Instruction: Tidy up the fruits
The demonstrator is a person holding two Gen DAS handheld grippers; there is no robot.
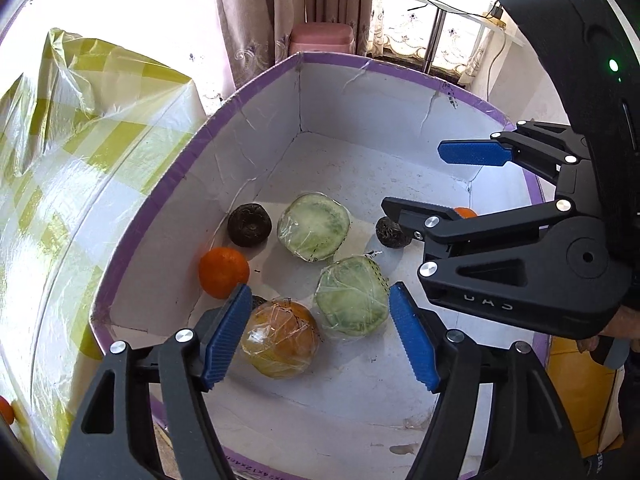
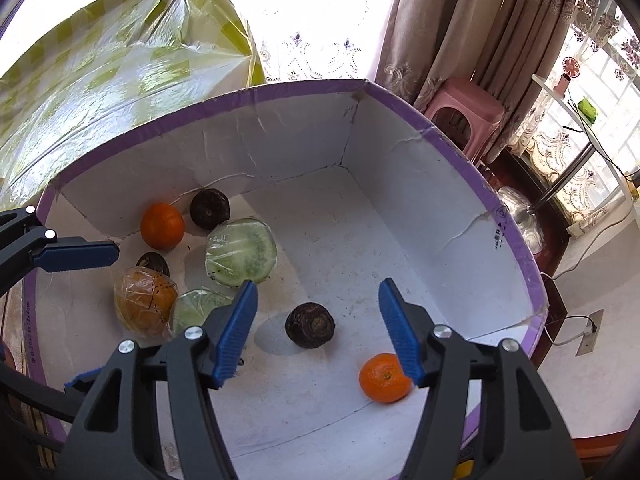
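Above the box (image 2: 280, 92), both tools (image 1: 316, 332) (image 2: 316, 332) point steeply down, jaws apart, gripping nothing.

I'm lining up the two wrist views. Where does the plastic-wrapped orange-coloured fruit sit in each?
Left wrist view: the wrapped orange fruit lies low centre, on the box floor, near the left tongs' left pad.
Right wrist view: the same fruit lies at lower left, under the left tongs' blue pad.
Shared landmark: the purple-rimmed box holding all the fruit.
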